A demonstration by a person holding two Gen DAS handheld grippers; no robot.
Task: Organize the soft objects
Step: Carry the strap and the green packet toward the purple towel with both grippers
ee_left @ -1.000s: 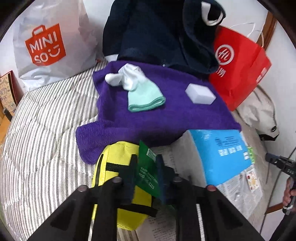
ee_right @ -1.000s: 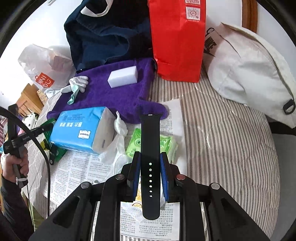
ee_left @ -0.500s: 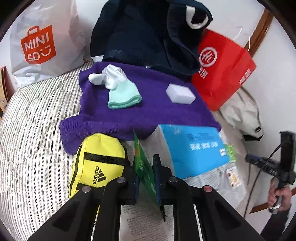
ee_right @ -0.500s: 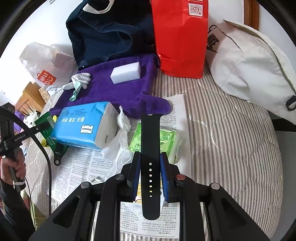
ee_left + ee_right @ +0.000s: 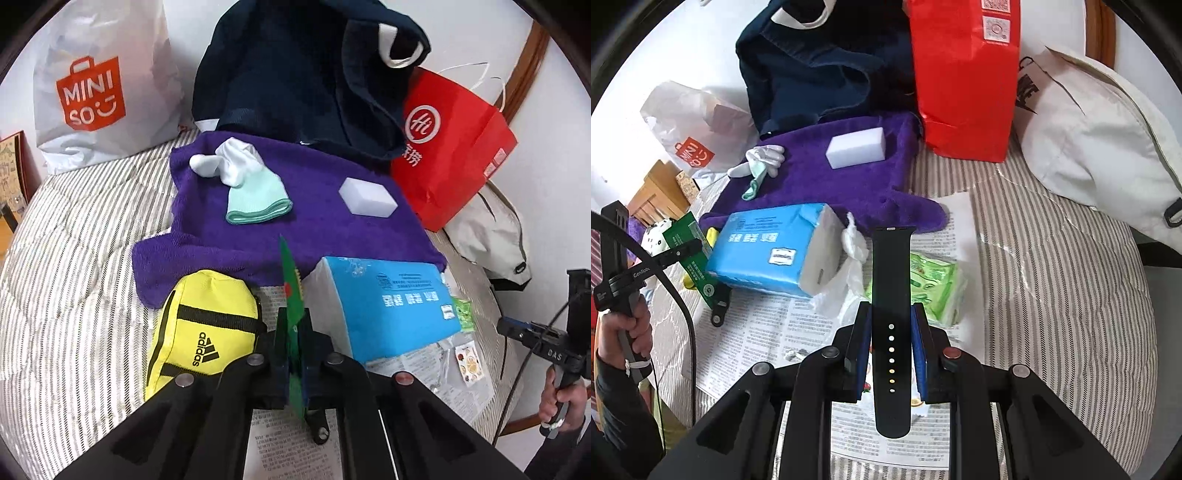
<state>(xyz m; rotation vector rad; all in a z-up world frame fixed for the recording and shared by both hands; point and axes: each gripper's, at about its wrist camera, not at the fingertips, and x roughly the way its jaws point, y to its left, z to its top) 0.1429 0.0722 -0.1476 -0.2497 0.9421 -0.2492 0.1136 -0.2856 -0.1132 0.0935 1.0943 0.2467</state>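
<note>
My left gripper (image 5: 294,354) is clamped on a thin green card (image 5: 291,295), held edge-on above the newspaper (image 5: 280,446), between the yellow pouch (image 5: 203,328) and the blue tissue pack (image 5: 384,306). My right gripper (image 5: 891,347) pinches a black strap (image 5: 891,295) – it lies lengthwise between the pads, its far end over the green packet (image 5: 934,291). Beyond, the purple towel (image 5: 317,225) carries a sock (image 5: 247,184) and a white sponge (image 5: 367,195).
</note>
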